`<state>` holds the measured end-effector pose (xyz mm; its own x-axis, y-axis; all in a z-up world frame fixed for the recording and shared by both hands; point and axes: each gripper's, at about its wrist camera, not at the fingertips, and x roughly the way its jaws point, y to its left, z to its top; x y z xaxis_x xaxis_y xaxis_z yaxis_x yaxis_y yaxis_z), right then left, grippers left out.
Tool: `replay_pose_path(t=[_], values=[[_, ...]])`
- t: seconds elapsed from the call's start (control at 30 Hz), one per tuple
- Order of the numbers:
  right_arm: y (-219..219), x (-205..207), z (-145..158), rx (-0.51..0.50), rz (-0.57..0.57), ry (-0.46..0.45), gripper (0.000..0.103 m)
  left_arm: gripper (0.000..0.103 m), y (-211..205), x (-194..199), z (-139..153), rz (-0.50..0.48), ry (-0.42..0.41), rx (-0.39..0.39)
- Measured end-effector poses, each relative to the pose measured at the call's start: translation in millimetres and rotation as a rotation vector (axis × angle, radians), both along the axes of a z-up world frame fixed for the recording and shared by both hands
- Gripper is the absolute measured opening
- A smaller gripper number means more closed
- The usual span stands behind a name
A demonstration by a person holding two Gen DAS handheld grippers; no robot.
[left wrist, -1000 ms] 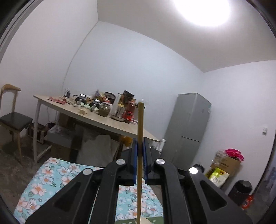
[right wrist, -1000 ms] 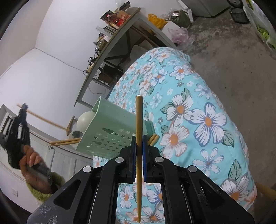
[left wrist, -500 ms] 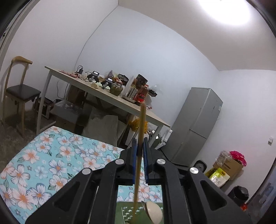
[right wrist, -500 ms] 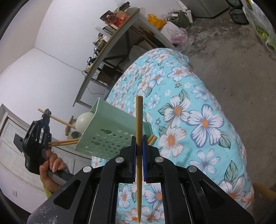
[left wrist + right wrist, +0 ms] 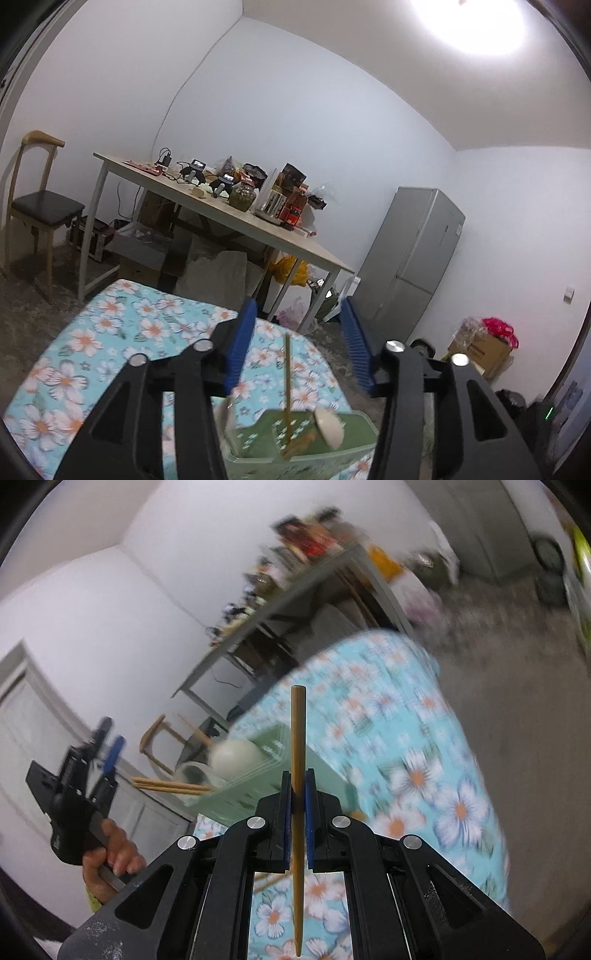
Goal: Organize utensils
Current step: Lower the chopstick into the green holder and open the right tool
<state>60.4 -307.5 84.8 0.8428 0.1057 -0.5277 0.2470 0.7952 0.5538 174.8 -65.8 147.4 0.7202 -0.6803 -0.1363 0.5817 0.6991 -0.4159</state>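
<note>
- While its blue pads spread apart, the left tool [image 5: 299,343] hangs over a green caddy [image 5: 306,439] with nothing pressed between them; a chopstick [image 5: 286,373] stands loose in the gap, its lower end down in the caddy.
- In the left view, 2 pale spoon bowls [image 5: 330,428] show at the caddy's rim, 1 on each side of that chopstick, both blurred.
- The caddy sits on a bench covered by a floral cloth [image 5: 110,332], near the cloth's right edge as the left view shows it.
- The right tool [image 5: 297,805] is clamped tight on a second chopstick [image 5: 297,738], which runs straight up through the pads, blunt end high and pointed end low.
- From the right view the caddy [image 5: 258,790] lies just beyond that tool, towards the cloth's left edge; a round white spoon bowl [image 5: 236,757] and several chopsticks [image 5: 170,785] stick out of its top.
- A hand [image 5: 107,864] at the lower left of the right view grips the left tool's handle; that tool's pads [image 5: 112,755] sit near the caddy's mouth, apart from it.
- Much of the right view is smeared by motion, so the caddy's compartments cannot be told apart.
- Behind the cloth stand a cluttered table [image 5: 221,214], a chair [image 5: 40,206] and a grey fridge [image 5: 413,258].
</note>
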Motion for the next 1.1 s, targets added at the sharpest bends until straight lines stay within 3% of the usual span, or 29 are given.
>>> replay_pose_path(t=[0.17, 0.37, 0.5, 0.77, 1.1], values=[[32.0, 12.5, 62.5, -0.192, 0.097, -0.139, 0.004, 0.065, 23.1, -13.4, -12.2, 0.016, 0.015, 0.104], [71.9, 35.0, 126.4, -0.381, 0.199, -0.304, 0.004, 0.074, 52.1, -28.9, -45.1, 0.049, 0.072, 0.236], [93.0, 60.0, 150.7, -0.472, 0.259, -0.379, 0.004, 0.075, 70.9, -33.5, -68.5, 0.068, 0.137, 0.282], [126.4, 110.8, 146.8, -0.613, 0.345, -0.399, 0.004, 0.076, 95.2, -40.5, -92.3, 0.125, 0.190, 0.332], [140.7, 141.8, 75.9, -0.801, 0.441, -0.254, 0.005, 0.076, 107.8, -43.0, -99.2, 0.144, 0.209, 0.332]])
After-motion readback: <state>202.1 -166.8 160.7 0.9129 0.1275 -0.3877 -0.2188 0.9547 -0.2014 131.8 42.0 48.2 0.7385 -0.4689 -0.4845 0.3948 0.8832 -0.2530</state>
